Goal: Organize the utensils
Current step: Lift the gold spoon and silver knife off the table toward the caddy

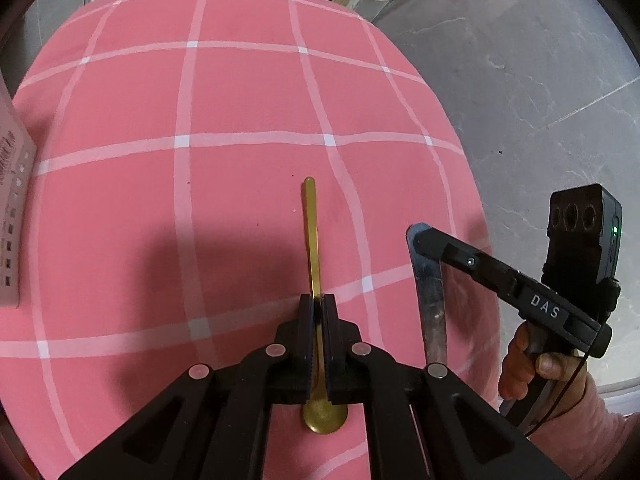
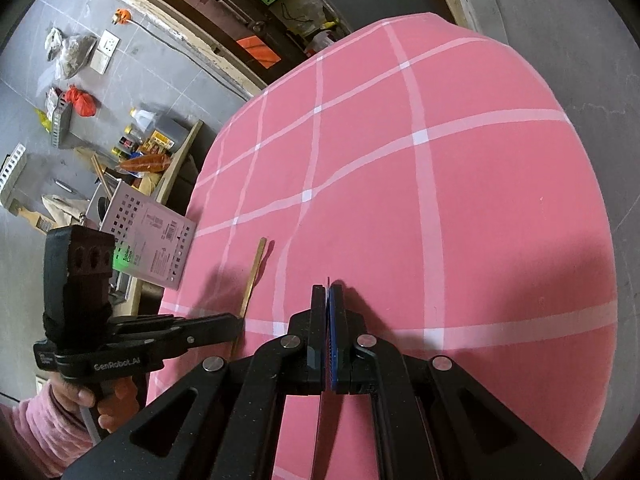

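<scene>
Two utensils are held: my left gripper (image 1: 319,304) pinches the spoon (image 1: 313,240), handle pointing away across the table (image 1: 240,92); my right gripper (image 2: 328,294) clamps the knife (image 1: 430,300) nearer the table's right edge.

The spoon (image 1: 311,248) is lying on the table (image 1: 240,92), its handle pointing away and its bowl nearest the left wrist camera. The knife (image 1: 431,308) is lying to the right of the spoon. The box (image 1: 10,216) is sitting well left of the spoon, at the table's edge.
</scene>
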A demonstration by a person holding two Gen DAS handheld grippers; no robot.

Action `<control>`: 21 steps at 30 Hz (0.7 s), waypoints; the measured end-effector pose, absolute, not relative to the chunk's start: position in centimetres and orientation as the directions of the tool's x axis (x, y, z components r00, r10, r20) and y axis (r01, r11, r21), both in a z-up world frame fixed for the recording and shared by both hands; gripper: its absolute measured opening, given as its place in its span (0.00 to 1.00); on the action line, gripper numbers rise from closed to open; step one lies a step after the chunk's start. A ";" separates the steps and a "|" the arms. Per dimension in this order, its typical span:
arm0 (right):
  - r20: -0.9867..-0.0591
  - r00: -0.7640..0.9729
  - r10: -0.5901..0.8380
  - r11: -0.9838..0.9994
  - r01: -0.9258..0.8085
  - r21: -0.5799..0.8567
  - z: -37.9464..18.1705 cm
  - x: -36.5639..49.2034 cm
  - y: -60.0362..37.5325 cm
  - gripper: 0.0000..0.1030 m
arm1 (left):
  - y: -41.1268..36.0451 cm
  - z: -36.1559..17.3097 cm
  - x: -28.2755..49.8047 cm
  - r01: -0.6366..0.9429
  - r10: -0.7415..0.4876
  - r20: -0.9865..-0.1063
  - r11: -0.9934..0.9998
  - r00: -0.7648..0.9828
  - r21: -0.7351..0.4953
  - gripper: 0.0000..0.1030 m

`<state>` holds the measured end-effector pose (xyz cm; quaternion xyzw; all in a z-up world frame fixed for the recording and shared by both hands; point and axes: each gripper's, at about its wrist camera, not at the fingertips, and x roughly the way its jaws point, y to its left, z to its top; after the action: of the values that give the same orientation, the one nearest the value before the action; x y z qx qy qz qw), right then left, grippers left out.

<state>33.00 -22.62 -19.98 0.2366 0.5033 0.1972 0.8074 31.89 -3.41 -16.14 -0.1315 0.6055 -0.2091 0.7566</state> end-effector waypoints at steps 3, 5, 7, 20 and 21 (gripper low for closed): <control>-0.717 0.412 0.562 0.807 -0.083 0.585 -20.1 33.0 -22.6 0.02 | -3.9 -16.2 32.8 0.142 -0.473 -0.860 0.880 0.193 -0.452 0.04; -0.716 0.409 0.566 0.805 -0.085 0.587 -20.1 33.1 -22.5 0.02 | -3.9 -16.0 33.2 0.138 -0.440 -0.872 0.897 0.215 -0.419 0.06; -0.715 0.407 0.569 0.804 -0.089 0.589 -20.1 33.2 -22.5 0.02 | -3.2 -15.9 33.6 0.133 -0.449 -0.866 0.893 0.221 -0.429 0.06; -0.707 0.397 0.586 0.793 -0.098 0.602 -20.3 33.7 -22.6 0.02 | -3.9 -16.8 37.0 0.146 -0.489 -0.847 0.872 0.209 -0.468 0.16; -0.706 0.396 0.587 0.791 -0.098 0.603 -20.3 33.7 -22.6 0.02 | -3.8 -16.9 37.2 0.142 -0.499 -0.842 0.866 0.206 -0.478 0.16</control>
<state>33.67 -22.62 -20.33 0.2417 0.5060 0.2141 0.7998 37.19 -3.84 -16.91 -0.1500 0.5939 -0.2103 0.7619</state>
